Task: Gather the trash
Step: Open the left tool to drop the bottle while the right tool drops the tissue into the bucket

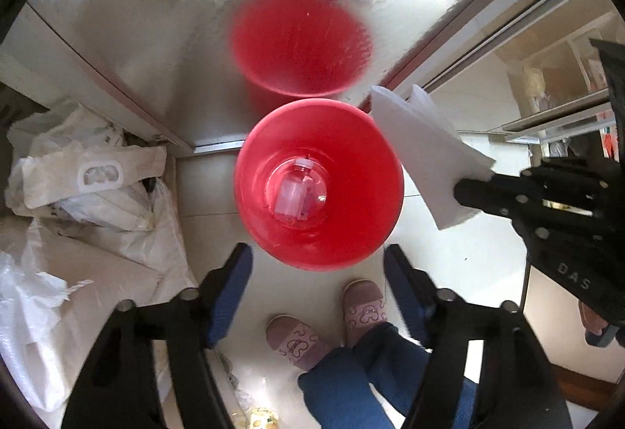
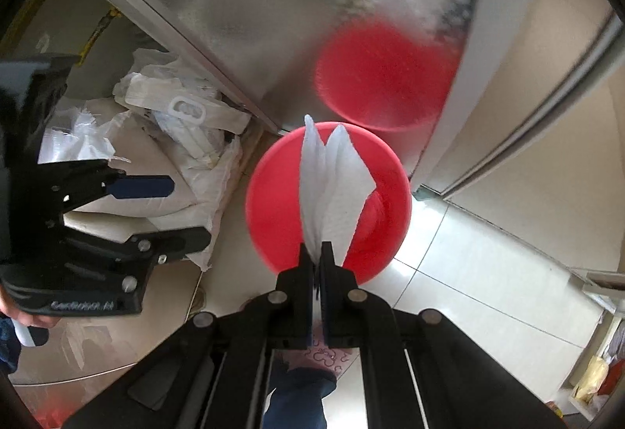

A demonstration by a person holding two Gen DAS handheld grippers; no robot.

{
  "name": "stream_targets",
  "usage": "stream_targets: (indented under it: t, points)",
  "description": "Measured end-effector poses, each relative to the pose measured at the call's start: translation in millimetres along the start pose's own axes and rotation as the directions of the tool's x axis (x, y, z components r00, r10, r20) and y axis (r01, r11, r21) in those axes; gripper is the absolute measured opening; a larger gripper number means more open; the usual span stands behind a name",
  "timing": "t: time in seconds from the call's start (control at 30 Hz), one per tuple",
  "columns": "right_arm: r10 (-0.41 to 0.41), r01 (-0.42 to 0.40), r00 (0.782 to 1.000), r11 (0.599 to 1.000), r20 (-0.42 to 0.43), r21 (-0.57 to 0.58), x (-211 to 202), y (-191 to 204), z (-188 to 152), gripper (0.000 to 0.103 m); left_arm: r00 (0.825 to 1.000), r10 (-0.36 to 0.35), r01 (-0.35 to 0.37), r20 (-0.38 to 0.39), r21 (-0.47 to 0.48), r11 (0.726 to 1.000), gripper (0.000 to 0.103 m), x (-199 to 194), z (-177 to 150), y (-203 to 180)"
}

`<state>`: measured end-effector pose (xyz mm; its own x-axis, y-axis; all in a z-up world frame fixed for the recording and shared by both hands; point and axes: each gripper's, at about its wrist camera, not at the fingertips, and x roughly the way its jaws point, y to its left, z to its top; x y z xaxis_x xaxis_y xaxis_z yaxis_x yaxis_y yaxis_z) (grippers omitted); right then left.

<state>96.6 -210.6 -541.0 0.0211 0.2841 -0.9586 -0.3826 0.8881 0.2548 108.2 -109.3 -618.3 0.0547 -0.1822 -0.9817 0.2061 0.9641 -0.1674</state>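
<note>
- White sacks and crumpled plastic bags (image 1: 90, 194) are lying heaped on the floor at far left, beside the corner of a shiny metal cabinet front (image 1: 156, 19).
- The left gripper (image 1: 318, 265) is pointing almost straight down over the floor, its blue-padded fingers (image 1: 230, 292) standing wide apart with nothing between them; from the right wrist camera it is showing at the left edge, jaws likewise apart.
- A red plastic bin (image 1: 273, 226) is standing on the pale floor tiles (image 1: 468, 253) just in front of the cabinet, whose metal is throwing back a blurred red reflection of it.
- A clear plastic bottle (image 1: 297, 191) is lying at the bottom of the bin.
- A person's feet in mauve patterned slippers (image 1: 297, 343) and blue trouser legs are showing just near the bin, between the left gripper's fingers.
- The right gripper (image 2: 317, 253) is clamping its jaws together on a folded white paper tissue (image 2: 336, 187), which is fanning out above the mouth of the bin, still held and not touching the rim as far as can be told.
- A grey door frame (image 2: 527, 140) is running along the right side.
</note>
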Motion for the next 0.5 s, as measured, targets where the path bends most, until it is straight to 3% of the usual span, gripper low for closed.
stream_targets:
  t: [0.03, 0.5]
  points:
    - [0.000, 0.000, 1.000, 1.000, -0.006, -0.003, -2, -3, -1, 0.003, 1.000, 0.003, -0.003, 0.000, 0.005, 1.000, 0.081, -1, 0, 0]
    - [-0.046, 0.042, 0.998, 0.995, -0.047, -0.091, 48, -2, 1, 0.004, 0.997, 0.068, -0.069, -0.021, -0.024, 0.997, 0.096, 20, -13, 23]
